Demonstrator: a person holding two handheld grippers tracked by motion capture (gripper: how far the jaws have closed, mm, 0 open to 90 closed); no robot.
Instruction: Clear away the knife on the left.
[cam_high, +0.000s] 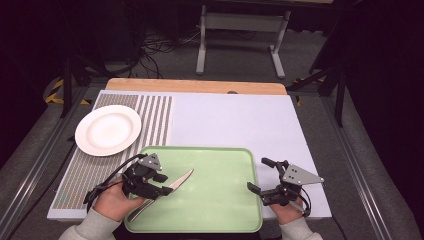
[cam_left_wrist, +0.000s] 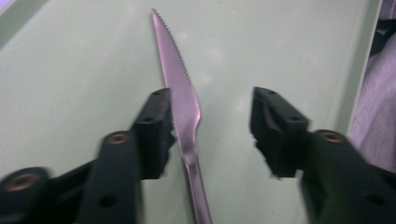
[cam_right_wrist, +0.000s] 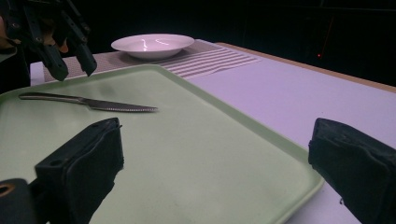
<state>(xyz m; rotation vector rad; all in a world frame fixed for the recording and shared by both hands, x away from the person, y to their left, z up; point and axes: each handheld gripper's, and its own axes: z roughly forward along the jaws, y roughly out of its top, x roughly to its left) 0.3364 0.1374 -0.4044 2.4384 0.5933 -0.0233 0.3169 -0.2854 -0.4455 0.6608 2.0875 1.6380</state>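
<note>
A steel knife (cam_high: 179, 180) with a serrated blade lies flat on the green tray (cam_high: 220, 200), toward its left side. My left gripper (cam_high: 165, 184) hovers over the knife near where handle meets blade. In the left gripper view the knife (cam_left_wrist: 183, 95) lies between the open jaws, close to the left one, and my left gripper (cam_left_wrist: 212, 100) holds nothing. My right gripper (cam_high: 257, 174) stands open at the tray's right rim. The right gripper view shows the right gripper (cam_right_wrist: 215, 140) with jaws spread wide over the tray (cam_right_wrist: 196, 163), the knife (cam_right_wrist: 109, 106) farther off, and the left gripper (cam_right_wrist: 74, 70) above its handle.
A white plate (cam_high: 108, 129) sits on a striped mat (cam_high: 156, 120) at the back left; the plate (cam_right_wrist: 152, 44) also shows beyond the tray. A pale table cover (cam_high: 235, 117) spreads behind and right of the tray. A table frame (cam_high: 242, 30) stands on the floor beyond.
</note>
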